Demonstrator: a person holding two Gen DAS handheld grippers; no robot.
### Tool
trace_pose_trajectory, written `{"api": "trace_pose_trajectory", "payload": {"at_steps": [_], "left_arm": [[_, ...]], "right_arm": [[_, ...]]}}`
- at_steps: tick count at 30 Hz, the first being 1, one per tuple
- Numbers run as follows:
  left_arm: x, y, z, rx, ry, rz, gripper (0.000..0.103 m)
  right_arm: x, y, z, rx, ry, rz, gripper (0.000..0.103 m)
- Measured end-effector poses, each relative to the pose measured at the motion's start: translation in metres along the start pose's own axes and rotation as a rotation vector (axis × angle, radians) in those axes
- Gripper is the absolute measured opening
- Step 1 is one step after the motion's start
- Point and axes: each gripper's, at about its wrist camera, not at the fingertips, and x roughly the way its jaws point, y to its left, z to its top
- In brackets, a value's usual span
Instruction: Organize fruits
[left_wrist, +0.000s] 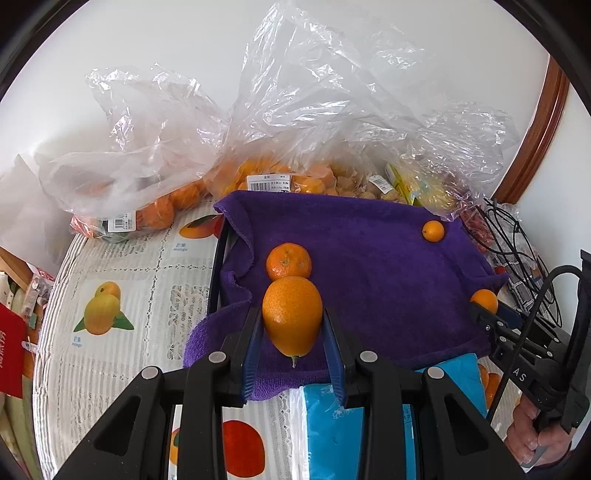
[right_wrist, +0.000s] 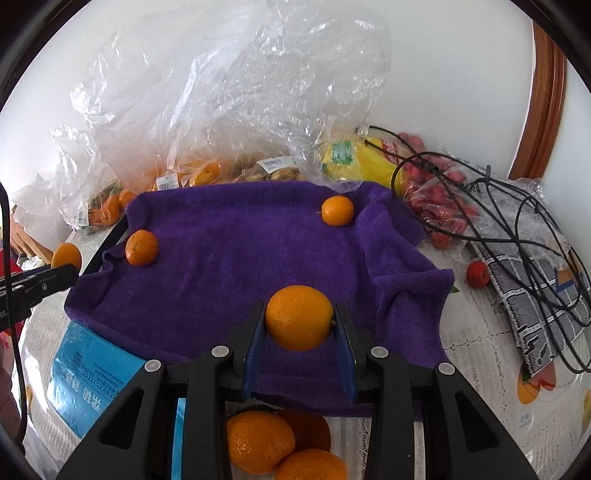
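Note:
A purple towel lies over a tray; it also shows in the right wrist view. My left gripper is shut on an oval orange fruit, held just above the towel's near left part. A mandarin lies right behind it on the towel. My right gripper is shut on a round orange fruit above the towel's near right edge. A small orange fruit lies at the towel's far right. The mandarin shows at the towel's left in the right wrist view.
Clear plastic bags of fruit stand behind the towel against the wall. A blue packet lies at the near left. Several oranges lie under my right gripper. Black cables, red fruit and a grey cloth are at the right.

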Motion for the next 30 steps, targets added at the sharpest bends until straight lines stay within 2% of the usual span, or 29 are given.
{"api": "trace_pose_trajectory", "payload": {"at_steps": [17,26,30], "left_arm": [[0.029,0.000,0.001,-0.007,0.061,-0.001,0.031],[0.043,0.004,-0.004,-0.034,0.111,-0.003,0.031],[0.044,0.004,-0.005,-0.035,0.115,0.000,0.031]], "right_arm": [[0.018,-0.005,-0.005,0.007,0.049,0.006,0.036],[-0.013,-0.021,0.001,0.025,-0.010,-0.023,0.036],[-0.022,-0.027,-0.005,0.045,0.002,-0.012,0.036]]}}
